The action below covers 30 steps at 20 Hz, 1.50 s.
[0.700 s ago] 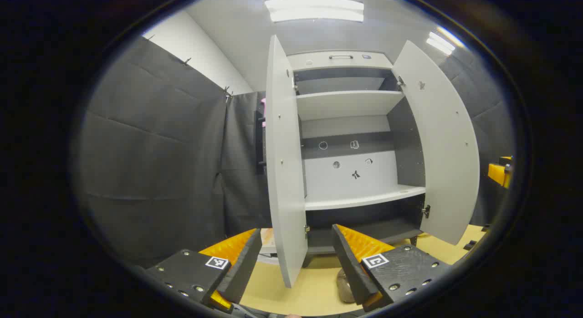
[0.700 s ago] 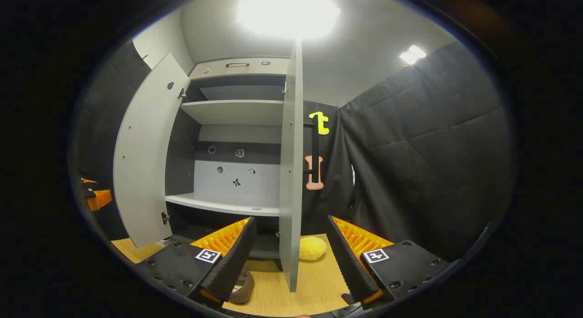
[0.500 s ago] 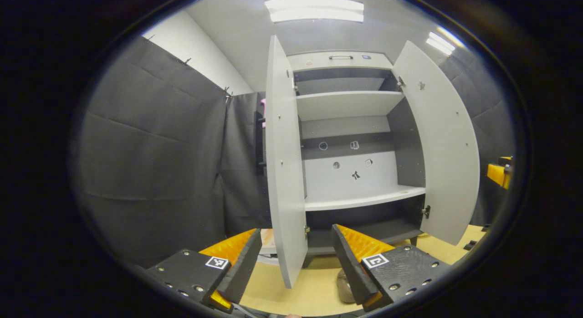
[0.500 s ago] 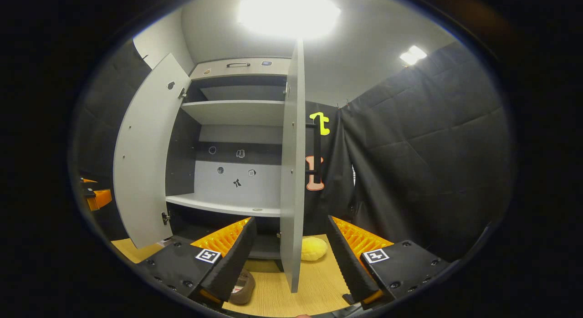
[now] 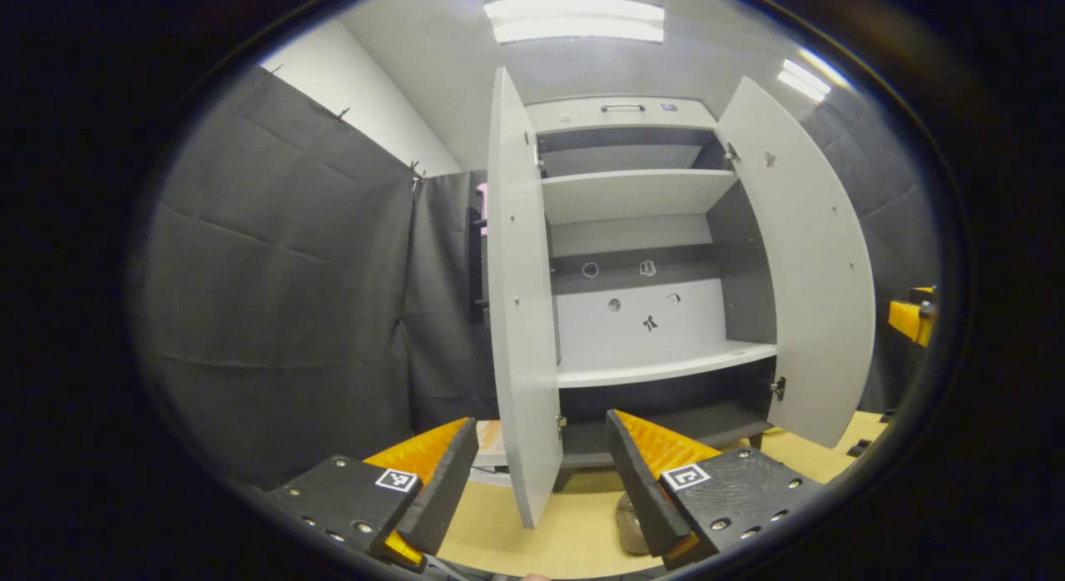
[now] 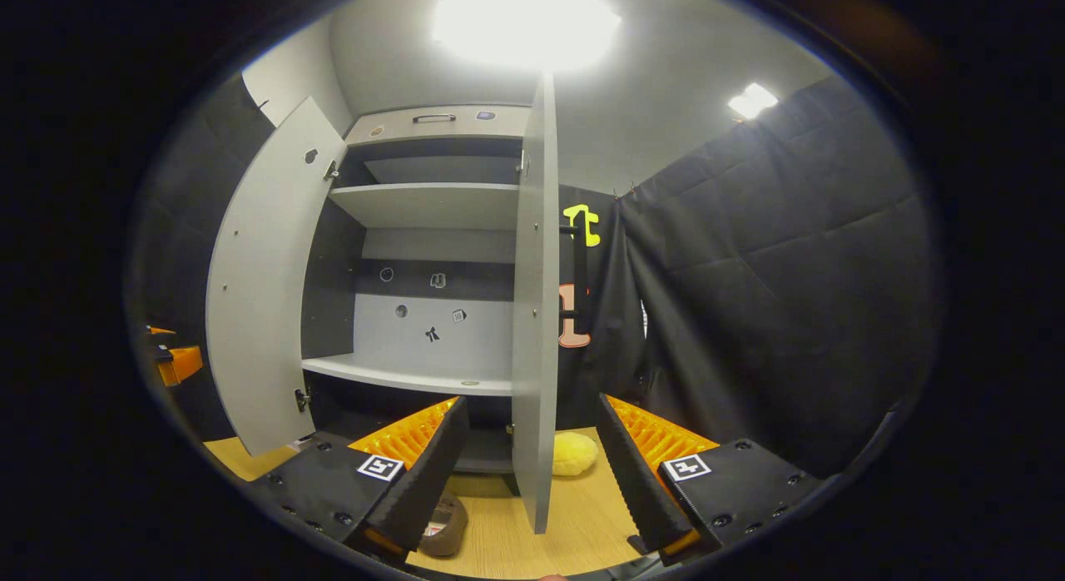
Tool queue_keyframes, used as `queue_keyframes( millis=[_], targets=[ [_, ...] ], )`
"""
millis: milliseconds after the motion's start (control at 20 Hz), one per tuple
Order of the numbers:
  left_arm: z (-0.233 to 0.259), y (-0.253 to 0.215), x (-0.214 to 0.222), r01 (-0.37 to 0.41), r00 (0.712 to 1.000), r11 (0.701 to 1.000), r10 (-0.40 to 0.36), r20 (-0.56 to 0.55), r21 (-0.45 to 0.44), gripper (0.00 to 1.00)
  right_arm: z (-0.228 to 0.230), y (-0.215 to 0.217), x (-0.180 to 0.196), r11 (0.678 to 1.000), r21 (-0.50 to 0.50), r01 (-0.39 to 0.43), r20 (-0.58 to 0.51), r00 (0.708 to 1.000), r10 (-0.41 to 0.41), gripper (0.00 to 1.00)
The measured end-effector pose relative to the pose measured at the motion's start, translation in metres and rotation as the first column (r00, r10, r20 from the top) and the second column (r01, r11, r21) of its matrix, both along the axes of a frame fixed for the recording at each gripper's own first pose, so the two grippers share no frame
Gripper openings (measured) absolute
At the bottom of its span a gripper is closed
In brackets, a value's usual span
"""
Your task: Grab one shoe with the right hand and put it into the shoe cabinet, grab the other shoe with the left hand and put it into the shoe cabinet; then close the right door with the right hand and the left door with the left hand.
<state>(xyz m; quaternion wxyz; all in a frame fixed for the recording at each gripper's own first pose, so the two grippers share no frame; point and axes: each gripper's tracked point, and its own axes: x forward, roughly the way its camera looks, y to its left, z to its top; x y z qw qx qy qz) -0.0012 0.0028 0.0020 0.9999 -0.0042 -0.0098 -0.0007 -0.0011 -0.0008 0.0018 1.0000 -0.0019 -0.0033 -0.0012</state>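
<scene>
Cabinet [image 5: 632,194] barely lower (stickers unreadable)

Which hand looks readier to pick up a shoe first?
Right, marginally. The right gripper is open, with the brown shoe on the floor beside its finger; the task starts with it. The left gripper is also open.

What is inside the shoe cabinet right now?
The shoe cabinet shows two bare shelves, with no shoes on them. Its dark bottom compartment is partly hidden by the right tool's fingers and the door.
</scene>
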Motion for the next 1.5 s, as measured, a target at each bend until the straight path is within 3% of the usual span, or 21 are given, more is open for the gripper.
queue_keyframes(
  millis=[350, 750, 800, 850, 1000, 1050, 1100, 1500],
  targets=[
    [0.001, 0.01, -0.01, 0.001, 1.0, 1.0, -0.001, 0.016, -0.019, 0.9, 0.001, 0.027, 0.0, 0.999, -0.018, -0.029, -0.018, 0.999, 0.029, 0.98],
    [-0.009, 0.033, -0.02, -0.046, 0.999, 0.999, 0.046, -0.012, -0.018, 0.9, -0.028, 0.094, 0.023, 0.985, -0.052, -0.167, -0.085, 0.983, 0.162, 0.98],
    [-0.011, 0.037, -0.022, -0.055, 0.998, 0.998, 0.055, -0.014, -0.016, 0.96, -0.033, 0.103, 0.028, 0.982, -0.049, -0.184, -0.098, 0.979, 0.179, 0.98],
    [-0.012, 0.04, -0.021, -0.064, 0.998, 0.998, 0.064, -0.017, -0.012, 0.9, -0.04, 0.111, 0.033, 0.979, -0.045, -0.199, -0.113, 0.975, 0.193, 0.98],
    [-0.017, 0.048, -0.018, -0.085, 0.996, 0.996, 0.085, -0.032, -0.007, 0.9, -0.065, 0.132, 0.047, 0.97, -0.042, -0.239, -0.174, 0.958, 0.229, 0.98],
    [-0.018, 0.05, -0.016, -0.093, 0.995, 0.996, 0.093, -0.038, -0.006, 0.96, -0.075, 0.138, 0.052, 0.968, -0.044, -0.248, -0.197, 0.952, 0.235, 0.98],
    [-0.02, 0.053, -0.016, -0.1, 0.994, 0.995, 0.1, -0.044, -0.005, 0.9, -0.086, 0.143, 0.056, 0.965, -0.044, -0.258, -0.225, 0.944, 0.242, 0.98],
    [-0.031, 0.06, -0.004, -0.132, 0.988, 0.991, 0.132, -0.075, -0.001, 0.9, -0.175, 0.171, 0.082, 0.944, -0.028, -0.33, -0.441, 0.851, 0.285, 0.98]
  ],
)
